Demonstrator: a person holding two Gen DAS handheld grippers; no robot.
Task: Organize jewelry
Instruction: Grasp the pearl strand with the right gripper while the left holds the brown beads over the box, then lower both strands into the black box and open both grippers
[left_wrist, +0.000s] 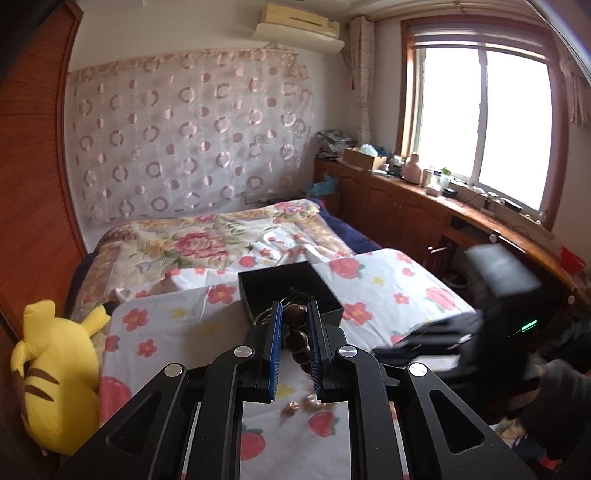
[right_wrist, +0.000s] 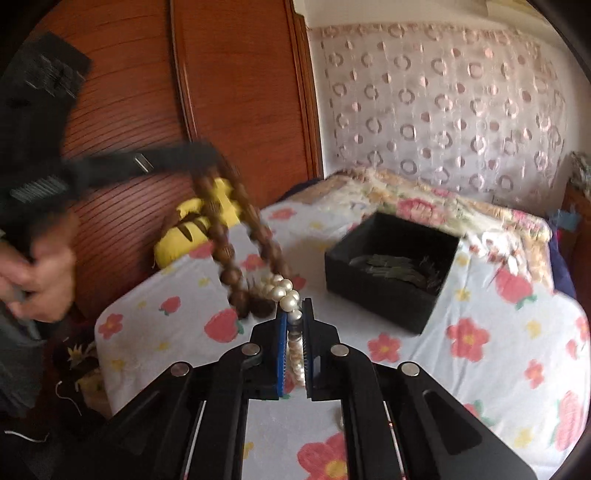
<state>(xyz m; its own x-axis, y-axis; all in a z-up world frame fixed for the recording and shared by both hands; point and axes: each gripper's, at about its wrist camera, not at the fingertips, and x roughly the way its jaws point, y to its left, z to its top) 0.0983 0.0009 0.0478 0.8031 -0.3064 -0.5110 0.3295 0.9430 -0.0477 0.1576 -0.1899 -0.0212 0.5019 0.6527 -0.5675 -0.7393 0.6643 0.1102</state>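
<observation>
Both grippers loaded: left gripper (left_wrist: 294, 325) clamped on the wooden bead bracelet (right_wrist: 236, 236), right gripper (right_wrist: 295, 317) pinched on the pearl strand (right_wrist: 291, 314). The two look snagged together. We should separate gently, then lower each into the black box (right_wrist: 376, 291).

A bed (left_wrist: 376, 291) spread with a white sheet printed in red flowers and strawberries fills the middle of the left wrist view, a floral quilt (left_wrist: 207, 243) bunched behind it. On the back wall hangs a sheer curtain with pink circles (left_wrist: 184, 129), under a cream wall air conditioner (left_wrist: 299, 26). A reddish-brown wooden wardrobe (left_wrist: 33, 155) stands at left. At upper right, a bright wood-framed window (left_wrist: 484, 122) lights a long wooden cabinet (left_wrist: 406, 199) crowded with small items, too blurred to name.
</observation>
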